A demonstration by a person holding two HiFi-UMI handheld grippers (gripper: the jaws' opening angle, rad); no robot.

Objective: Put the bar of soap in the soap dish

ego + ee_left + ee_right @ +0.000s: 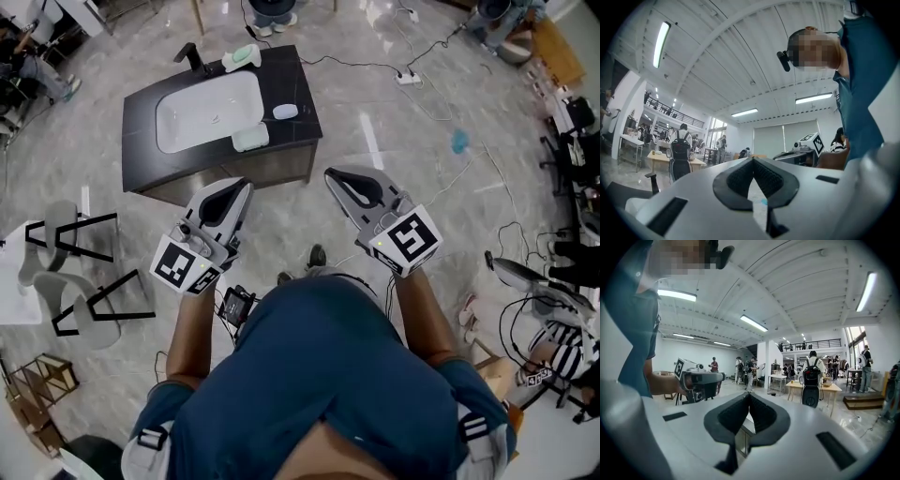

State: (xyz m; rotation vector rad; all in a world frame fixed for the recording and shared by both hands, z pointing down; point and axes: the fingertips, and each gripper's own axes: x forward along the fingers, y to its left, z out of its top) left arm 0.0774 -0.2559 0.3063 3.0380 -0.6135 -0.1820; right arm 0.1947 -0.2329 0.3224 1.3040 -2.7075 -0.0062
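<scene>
A dark counter [141, 103] with a white sink [206, 111] stands on the floor ahead of me. On it lie a small pale oval bar [285, 111] at the right, a pale green rectangular piece [250, 139] at the sink's near edge, and a green piece [242, 58] by the black tap [190, 56]. Which of these is the soap and which the dish I cannot tell. My left gripper [246, 184] [752, 160] and right gripper [330, 173] [749, 393] hang side by side short of the counter. Both are shut and hold nothing.
Cables and a power strip [409, 78] run across the grey floor at the right. A white chair with black legs [66, 272] stands at the left. In the gripper views several people stand by tables in a large hall.
</scene>
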